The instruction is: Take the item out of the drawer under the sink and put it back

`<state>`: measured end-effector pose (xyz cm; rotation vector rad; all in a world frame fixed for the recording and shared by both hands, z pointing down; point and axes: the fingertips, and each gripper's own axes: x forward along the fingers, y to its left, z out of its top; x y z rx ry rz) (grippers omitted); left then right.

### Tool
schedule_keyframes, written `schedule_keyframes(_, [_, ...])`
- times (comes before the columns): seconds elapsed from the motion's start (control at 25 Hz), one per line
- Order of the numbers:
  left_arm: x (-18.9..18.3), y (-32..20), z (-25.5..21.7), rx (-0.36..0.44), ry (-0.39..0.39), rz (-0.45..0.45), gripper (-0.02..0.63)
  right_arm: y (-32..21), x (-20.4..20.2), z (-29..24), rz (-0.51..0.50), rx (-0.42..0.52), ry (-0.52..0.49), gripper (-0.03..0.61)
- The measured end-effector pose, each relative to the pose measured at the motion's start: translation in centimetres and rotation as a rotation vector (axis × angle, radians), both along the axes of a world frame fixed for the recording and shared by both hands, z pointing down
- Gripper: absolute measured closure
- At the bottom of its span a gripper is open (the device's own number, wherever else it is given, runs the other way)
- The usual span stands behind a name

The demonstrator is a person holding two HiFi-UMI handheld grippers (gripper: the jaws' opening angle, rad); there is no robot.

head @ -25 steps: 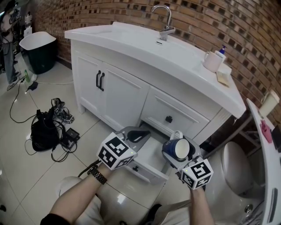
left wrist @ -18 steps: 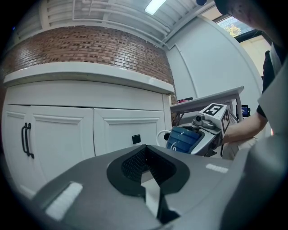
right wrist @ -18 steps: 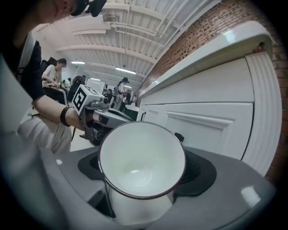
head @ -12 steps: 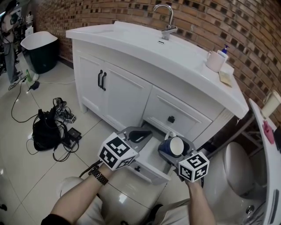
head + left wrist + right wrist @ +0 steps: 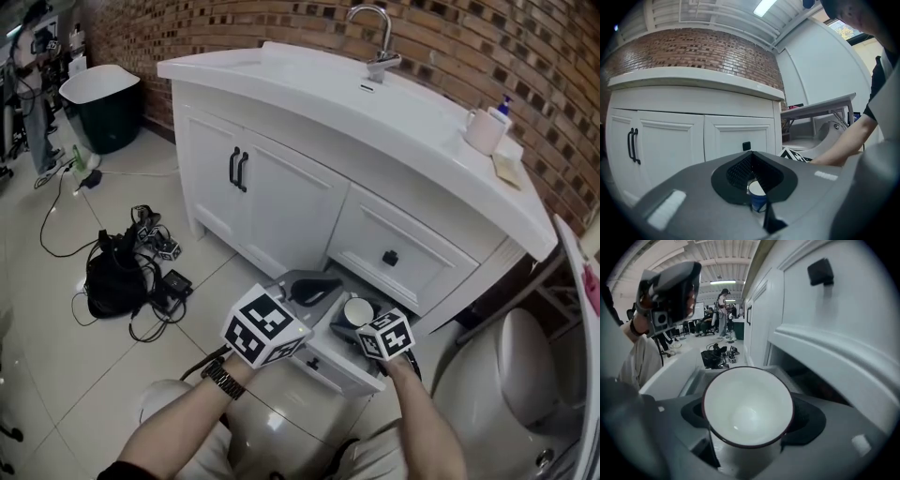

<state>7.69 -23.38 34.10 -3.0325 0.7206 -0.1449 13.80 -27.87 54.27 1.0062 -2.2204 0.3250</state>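
Over the open drawer (image 5: 330,367) of the white sink cabinet (image 5: 281,202), right gripper (image 5: 749,417) had its jaws clamped on a blue cup (image 5: 357,310), mouth tipped toward the gripper's camera, white inside, dark rim. Cup sat within the drawer's outline; whether its base touched the drawer floor could not be told. Left gripper (image 5: 322,285) hung at the drawer's far left corner, just beside the cup and not touching it, jaws drawn together, nothing gripped. Closed upper drawer with black knob (image 5: 390,257) directly above the open one. Left of the drawer, on the tiles: black bag (image 5: 114,284) with loose cables. Right of the drawer: toilet (image 5: 525,361).
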Motion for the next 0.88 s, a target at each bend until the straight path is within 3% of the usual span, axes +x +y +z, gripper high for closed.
schedule_keyframes(0.4, [-1.2,0.0,-0.2,0.001,0.005,-0.015,0.594,0.4,-1.0,3.1,-0.046,-0.071,0.106,0.138])
schedule_keyframes(0.56, [-0.8,0.1,-0.3,0.004,0.011,-0.007,0.594,0.7,0.1,-1.0,-0.028,0.010,0.030,0.112])
schedule_keyframes(0.68, [-0.6,0.2,-0.4,0.007,0.013,-0.002,0.594,1.2,1.4,-6.6,0.021,0.158,-0.104,0.125])
schedule_keyframes(0.72, [-0.5,0.2,-0.4,0.009,0.013,0.001,0.594,1.6,2.0,-8.9,0.040,0.221,-0.166,0.184])
schedule_keyframes(0.88, [0.3,0.4,-0.1,0.015,0.003,0.018,0.594,4.4,4.3,-16.2,0.096,0.411,-0.345,0.565])
